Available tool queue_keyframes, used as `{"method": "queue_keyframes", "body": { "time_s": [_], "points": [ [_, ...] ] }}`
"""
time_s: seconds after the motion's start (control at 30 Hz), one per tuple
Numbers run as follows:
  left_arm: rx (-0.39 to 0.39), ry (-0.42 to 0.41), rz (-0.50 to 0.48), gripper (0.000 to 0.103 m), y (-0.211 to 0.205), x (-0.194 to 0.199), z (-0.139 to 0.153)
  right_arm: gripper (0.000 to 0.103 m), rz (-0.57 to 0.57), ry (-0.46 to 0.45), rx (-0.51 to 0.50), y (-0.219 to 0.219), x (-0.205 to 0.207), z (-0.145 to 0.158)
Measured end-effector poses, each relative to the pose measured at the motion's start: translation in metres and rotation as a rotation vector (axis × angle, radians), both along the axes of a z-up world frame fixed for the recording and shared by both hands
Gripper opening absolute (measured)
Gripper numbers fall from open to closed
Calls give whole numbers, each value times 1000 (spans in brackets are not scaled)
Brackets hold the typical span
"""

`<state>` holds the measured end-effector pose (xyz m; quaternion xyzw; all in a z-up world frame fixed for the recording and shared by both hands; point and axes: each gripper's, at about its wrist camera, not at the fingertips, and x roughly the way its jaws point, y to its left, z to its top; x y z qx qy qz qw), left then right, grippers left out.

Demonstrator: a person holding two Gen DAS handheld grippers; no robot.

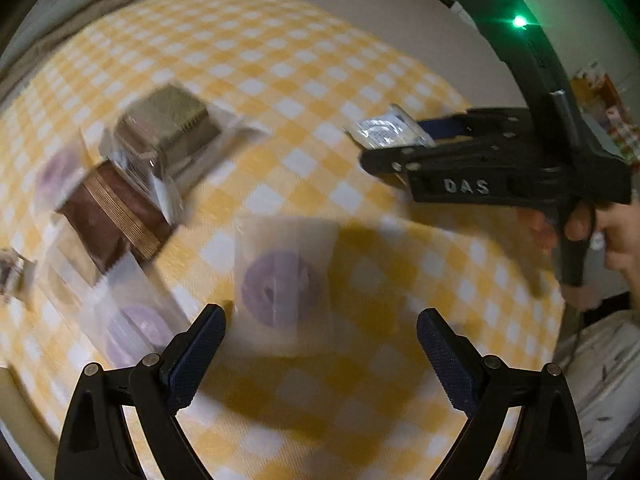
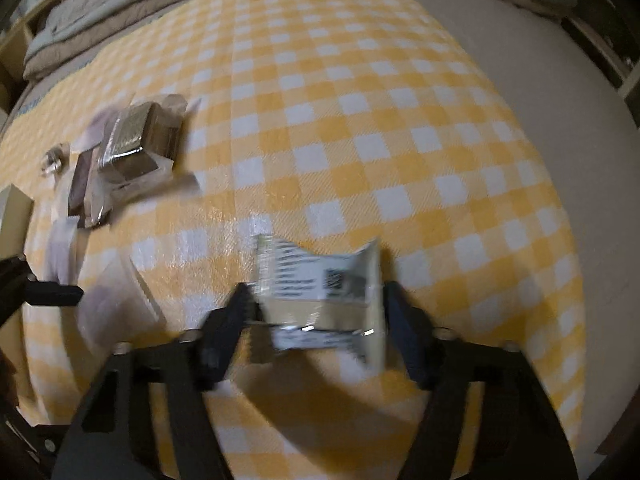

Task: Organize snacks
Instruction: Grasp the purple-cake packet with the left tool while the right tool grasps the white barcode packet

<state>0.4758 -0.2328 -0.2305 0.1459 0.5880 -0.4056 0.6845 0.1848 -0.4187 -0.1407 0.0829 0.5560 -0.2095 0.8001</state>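
Over a yellow-and-white checked tablecloth [image 2: 360, 120], the right gripper [image 2: 316, 300] clamps a small silvery snack packet [image 2: 320, 292] whose white label shows blurred black print and a square code, none of it readable. Raised letters "DAS" mark that gripper's side. The left gripper [image 1: 320, 320] hangs unclenched, a clear-wrapped purple doughnut [image 1: 280, 284] lying just ahead between its fingertips. Further wrapped snacks [image 1: 132, 184] cluster to its left.
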Motion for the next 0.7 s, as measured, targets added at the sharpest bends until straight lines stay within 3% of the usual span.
{"method": "queue_keyframes", "body": {
  "time_s": [0.13, 0.27, 0.33, 0.4, 0.57, 0.7],
  "points": [
    [79, -90, 37, 81, -17, -3, -4, 46, -15, -11, 11, -1, -5, 6],
    [172, -150, 52, 70, -30, -8, -15, 44, -25, -30, 0, -3, -10, 17],
    [174, -149, 64, 66, -31, -6, -15, 43, -31, -44, 1, -9, -8, 24],
    [168, -152, 85, 49, -31, -5, -13, 43, -41, -64, 4, -9, -11, 31],
    [173, -149, 105, 45, -30, -7, -12, 42, -43, -113, 3, -7, -19, 48],
    [150, -179, 170, 44, -14, -6, 8, 42, -38, -146, -21, 1, -21, 58]
  ]
}}
